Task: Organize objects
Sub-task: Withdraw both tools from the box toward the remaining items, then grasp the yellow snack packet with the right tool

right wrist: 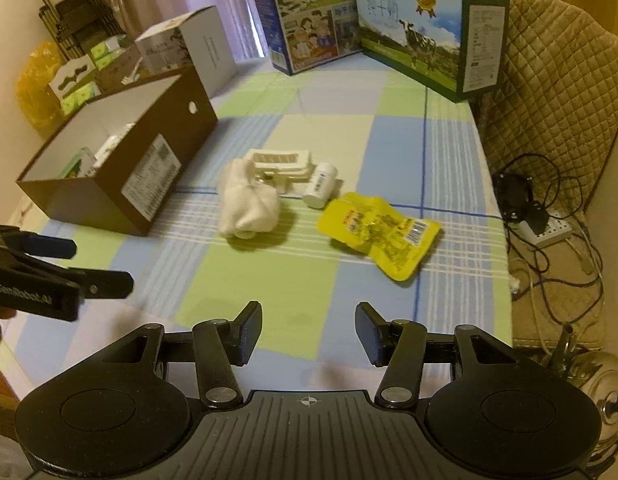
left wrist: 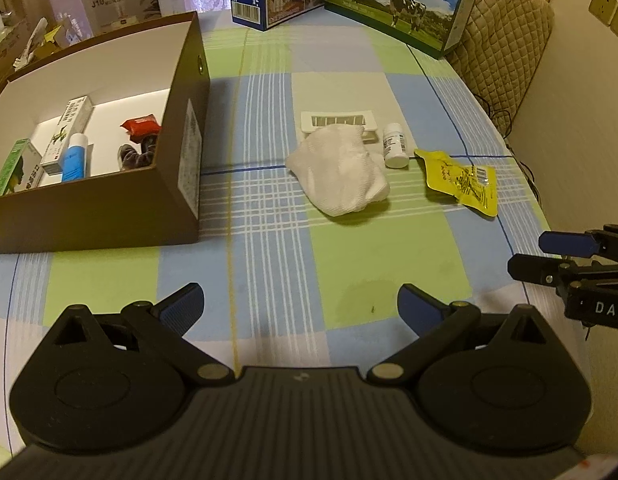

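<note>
left wrist view has the left gripper (left wrist: pixel 300 307) at the bottom of the frame, fingers spread wide with nothing between them, hovering over the checked tablecloth (left wrist: pixel 269 248). right gripper (right wrist: pixel 308 331) looks the same in its own view, wide apart and empty.

loose stuff sits mid-frame: a balled-up white cloth (left wrist: pixel 341 172), and touching its upper edge a white slotted plastic tray (left wrist: pixel 337 120). just right of the cloth a small white pill bottle (left wrist: pixel 395 145) lies on its side, then a yellow crinkly pouch (left wrist: pixel 461 180) further right, near the bottle but apart from it.

brown cardboard box (left wrist: pixel 181 168) is at the left of the frame, open top, well apart from the cloth. inside are a blue and white tube (left wrist: pixel 74 156), a red packet (left wrist: pixel 141 126), a couple of small cartons and something dark i can't make out. milk cartons (left wrist: pixel 397 0) stand along the top edge.
</note>
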A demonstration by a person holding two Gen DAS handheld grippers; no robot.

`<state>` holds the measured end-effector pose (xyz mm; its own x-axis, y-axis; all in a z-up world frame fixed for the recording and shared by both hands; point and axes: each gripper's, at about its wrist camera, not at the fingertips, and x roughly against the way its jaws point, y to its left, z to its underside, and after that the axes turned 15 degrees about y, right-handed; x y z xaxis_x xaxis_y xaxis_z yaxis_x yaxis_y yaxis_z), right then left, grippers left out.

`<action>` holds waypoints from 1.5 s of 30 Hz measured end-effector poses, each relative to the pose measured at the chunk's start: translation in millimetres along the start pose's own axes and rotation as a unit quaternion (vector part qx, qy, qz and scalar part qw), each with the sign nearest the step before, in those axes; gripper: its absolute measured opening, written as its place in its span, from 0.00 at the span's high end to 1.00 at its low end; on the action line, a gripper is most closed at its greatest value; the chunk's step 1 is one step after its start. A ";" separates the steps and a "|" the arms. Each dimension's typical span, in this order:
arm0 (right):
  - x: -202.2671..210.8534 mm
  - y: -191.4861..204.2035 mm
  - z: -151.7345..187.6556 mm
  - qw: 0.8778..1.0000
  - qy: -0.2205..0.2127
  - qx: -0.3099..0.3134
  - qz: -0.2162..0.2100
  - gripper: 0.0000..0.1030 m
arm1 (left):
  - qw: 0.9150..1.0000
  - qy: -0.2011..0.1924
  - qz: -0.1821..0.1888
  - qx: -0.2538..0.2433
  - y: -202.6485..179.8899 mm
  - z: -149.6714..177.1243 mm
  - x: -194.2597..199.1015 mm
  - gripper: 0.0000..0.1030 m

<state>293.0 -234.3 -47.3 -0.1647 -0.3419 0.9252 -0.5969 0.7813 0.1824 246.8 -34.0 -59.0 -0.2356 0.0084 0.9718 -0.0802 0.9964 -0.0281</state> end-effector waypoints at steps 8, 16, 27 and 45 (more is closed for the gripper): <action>-25.1 -17.3 -10.9 0.998 -0.008 0.047 0.046 0.24 | 1.000 0.007 -0.004 -0.006 -6.9 -14.0 -17.0 0.01; -66.5 -12.3 -25.9 0.984 -0.029 0.139 0.111 0.23 | 1.000 0.007 -0.011 -0.001 -9.5 -34.0 -38.6 0.01; -110.6 -14.4 -51.1 0.977 -0.050 0.151 0.143 0.27 | 1.000 0.002 -0.010 0.003 -18.0 -64.6 -61.1 0.01; -84.0 -63.7 -68.3 0.997 -0.069 -0.022 0.023 0.58 | 1.000 -0.007 0.000 0.013 -23.9 -98.5 -86.8 0.02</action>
<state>398.6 -219.6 -113.9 -0.2998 -0.3717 0.8786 -0.5519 0.8188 0.1581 364.7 -50.2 -119.7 -0.2484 0.0074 0.9686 -0.1050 0.9939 -0.0345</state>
